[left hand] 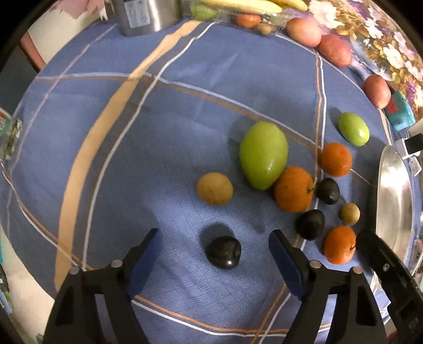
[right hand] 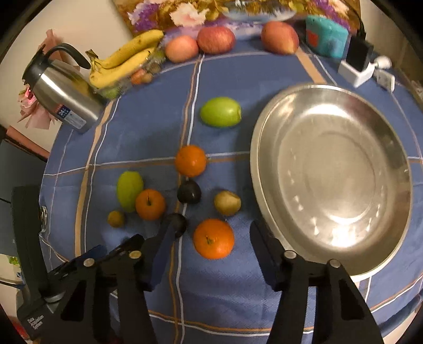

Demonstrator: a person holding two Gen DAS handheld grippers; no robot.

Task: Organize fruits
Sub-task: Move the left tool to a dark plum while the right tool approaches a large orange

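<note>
Pick-up step, both hands. Left tongs (left hand: 214, 254) spread, glossy dark round plum (left hand: 224, 252) on the cloth between the blue pads, pads clear of it — not pinched yet. Right tongs (right hand: 212, 239) also spread, straddling a dimpled round orange (right hand: 213, 238), again no contact visible; its left finger overlaps a second dark plum (right hand: 177, 223), so closing could nudge that one. Judgement: nothing is sorted so far, the wide shiny steel plate (right hand: 257, 137) just right of the orange is bare. Next move likely wants both tongs lower, a gentle squeeze — plum skin is slick and smooth, may squirt out; orange is firmer, rough peel, grips better. Farther out on the blue woven checked cloth over the desk (left hand: 132, 158): a rough tan round fruit (left hand: 214, 188), a large smooth green pear-shaped fruit (left hand: 263, 154), more oranges, a smaller green fruit (right hand: 220, 111). Back edge: yellow bananas (right hand: 124, 62), red apples (right hand: 216, 39), a brushed steel jug (right hand: 62, 92), a floral patterned cloth (right hand: 185, 10).
</note>
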